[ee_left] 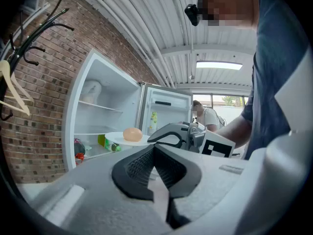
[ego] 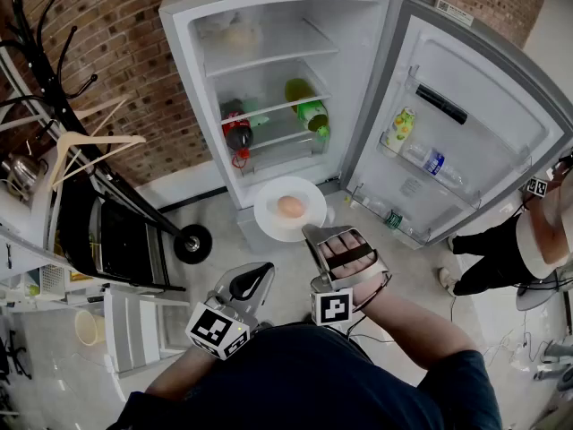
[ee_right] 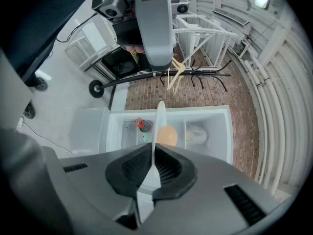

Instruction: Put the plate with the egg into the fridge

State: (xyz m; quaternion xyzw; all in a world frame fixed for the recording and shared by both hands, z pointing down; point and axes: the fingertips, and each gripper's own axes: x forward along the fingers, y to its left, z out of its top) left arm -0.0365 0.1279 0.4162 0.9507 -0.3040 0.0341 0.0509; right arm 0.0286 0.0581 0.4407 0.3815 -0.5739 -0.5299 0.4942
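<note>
A white plate (ego: 277,225) with a brown egg (ego: 290,206) on it hangs in the air in front of the open fridge (ego: 269,25), about level with its lower edge. My right gripper (ego: 315,233) is shut on the plate's near rim. In the right gripper view the plate (ee_right: 159,124) stands edge-on between the pads, with the egg (ee_right: 167,135) just beyond. My left gripper (ego: 260,279) hangs lower and to the left, shut and holding nothing. The left gripper view shows the plate (ee_left: 116,138), the egg (ee_left: 132,133) and my left gripper (ee_left: 155,164).
The fridge door (ego: 466,124) stands wide open to the right, with bottles (ego: 401,129) in its racks. A green bottle (ego: 308,106) and a dark bottle (ego: 237,134) lie on the inner shelves. A black cart (ego: 116,236) and a coat rack (ego: 54,70) stand at the left. A person (ego: 501,249) is at the right.
</note>
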